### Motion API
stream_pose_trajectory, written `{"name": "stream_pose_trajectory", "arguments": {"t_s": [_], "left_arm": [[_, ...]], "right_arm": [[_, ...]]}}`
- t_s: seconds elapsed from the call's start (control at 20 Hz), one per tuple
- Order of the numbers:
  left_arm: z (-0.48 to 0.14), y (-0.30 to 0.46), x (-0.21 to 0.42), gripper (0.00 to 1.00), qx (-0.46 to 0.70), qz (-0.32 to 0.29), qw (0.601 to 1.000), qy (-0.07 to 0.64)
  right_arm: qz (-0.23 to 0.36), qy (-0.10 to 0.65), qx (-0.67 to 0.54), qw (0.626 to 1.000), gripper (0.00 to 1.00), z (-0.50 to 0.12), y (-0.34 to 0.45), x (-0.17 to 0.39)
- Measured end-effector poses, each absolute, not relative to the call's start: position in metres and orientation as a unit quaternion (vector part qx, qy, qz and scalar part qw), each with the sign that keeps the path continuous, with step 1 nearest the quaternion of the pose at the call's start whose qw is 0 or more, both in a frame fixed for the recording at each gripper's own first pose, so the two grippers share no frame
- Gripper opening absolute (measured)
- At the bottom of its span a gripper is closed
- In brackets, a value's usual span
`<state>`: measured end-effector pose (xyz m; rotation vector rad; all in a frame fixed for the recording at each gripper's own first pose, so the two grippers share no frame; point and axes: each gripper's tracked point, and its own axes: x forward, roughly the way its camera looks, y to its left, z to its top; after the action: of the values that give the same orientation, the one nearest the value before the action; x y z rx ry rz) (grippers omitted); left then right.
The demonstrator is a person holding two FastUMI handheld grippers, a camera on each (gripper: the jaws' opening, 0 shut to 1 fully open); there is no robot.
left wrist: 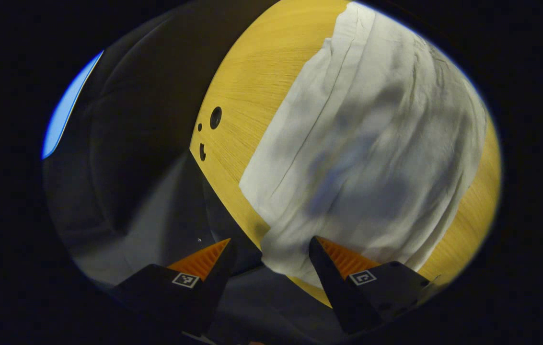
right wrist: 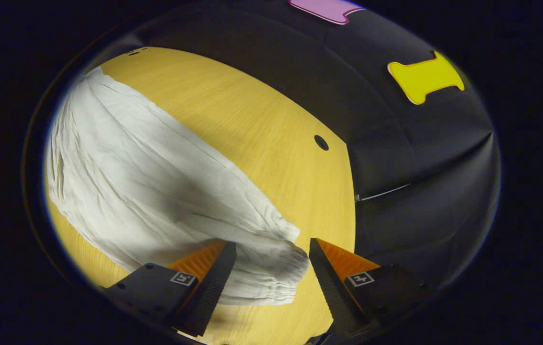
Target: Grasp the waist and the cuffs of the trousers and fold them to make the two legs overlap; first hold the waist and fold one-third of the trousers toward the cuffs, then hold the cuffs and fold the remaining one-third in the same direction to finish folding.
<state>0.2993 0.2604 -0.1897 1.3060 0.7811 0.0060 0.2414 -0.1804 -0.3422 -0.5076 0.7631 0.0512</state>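
My left gripper view hovers close above trousers [left wrist: 362,158] at table [left wrist: 247,86] edge; my right gripper view looks down near gathered end [right wrist: 271,268]. Both share trousers, table.

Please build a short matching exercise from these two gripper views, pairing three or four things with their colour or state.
Things
1. white crinkled cotton trousers
2. yellow wooden table
3. left gripper
4. small round hole in the tabletop

States
A. open above a trouser end
B. lying flat on the table
C. dark, near the table's edge
D. bearing the trousers

Pairs: 1-B, 2-D, 3-A, 4-C
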Motion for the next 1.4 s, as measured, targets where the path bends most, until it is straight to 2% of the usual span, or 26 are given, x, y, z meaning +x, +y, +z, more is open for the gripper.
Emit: {"name": "stream_pose_trajectory", "arguments": {"t_s": [0.35, 0.45, 0.55, 0.65, 0.75, 0.95, 1.05, 1.15, 1.25, 1.4], "left_arm": [[-0.180, 0.288, 0.265, 0.98, 0.610, 0.021, 0.703, 0.366], [-0.180, 0.295, 0.249, 0.98, 0.585, 0.032, 0.722, 0.367], [-0.184, 0.292, 0.232, 0.98, 0.535, 0.045, 0.761, 0.365], [-0.191, 0.274, 0.215, 0.96, 0.457, 0.048, 0.816, 0.350], [-0.202, 0.246, 0.200, 0.96, 0.372, 0.040, 0.864, 0.338], [-0.212, 0.197, 0.180, 0.97, 0.190, 0.027, 0.930, 0.314], [-0.211, 0.170, 0.175, 0.98, 0.058, 0.019, 0.955, 0.292], [-0.203, 0.138, 0.172, 0.98, -0.102, 0.001, 0.961, 0.258], [-0.186, 0.123, 0.164, 0.99, -0.250, 0.000, 0.945, 0.212], [-0.175, 0.119, 0.157, 0.92, -0.370, 0.005, 0.915, 0.160]], "right_arm": [[-0.044, 0.360, -0.211, 0.908, 0.98, -0.319, -0.218, 0.200], [-0.056, 0.357, -0.153, 0.920, 0.98, -0.316, -0.211, 0.185], [-0.065, 0.352, -0.045, 0.932, 0.98, -0.317, -0.192, 0.169], [-0.084, 0.344, 0.092, 0.931, 0.98, -0.322, -0.172, 0.160], [-0.115, 0.341, 0.202, 0.911, 0.97, -0.330, -0.165, 0.153], [-0.156, 0.326, 0.324, 0.874, 0.99, -0.346, -0.162, 0.157], [-0.165, 0.320, 0.363, 0.859, 0.98, -0.347, -0.163, 0.162], [-0.175, 0.321, 0.387, 0.847, 0.99, -0.352, -0.163, 0.170], [-0.187, 0.326, 0.403, 0.835, 0.98, -0.358, -0.166, 0.176], [-0.207, 0.333, 0.420, 0.818, 0.99, -0.367, -0.173, 0.188]]}}
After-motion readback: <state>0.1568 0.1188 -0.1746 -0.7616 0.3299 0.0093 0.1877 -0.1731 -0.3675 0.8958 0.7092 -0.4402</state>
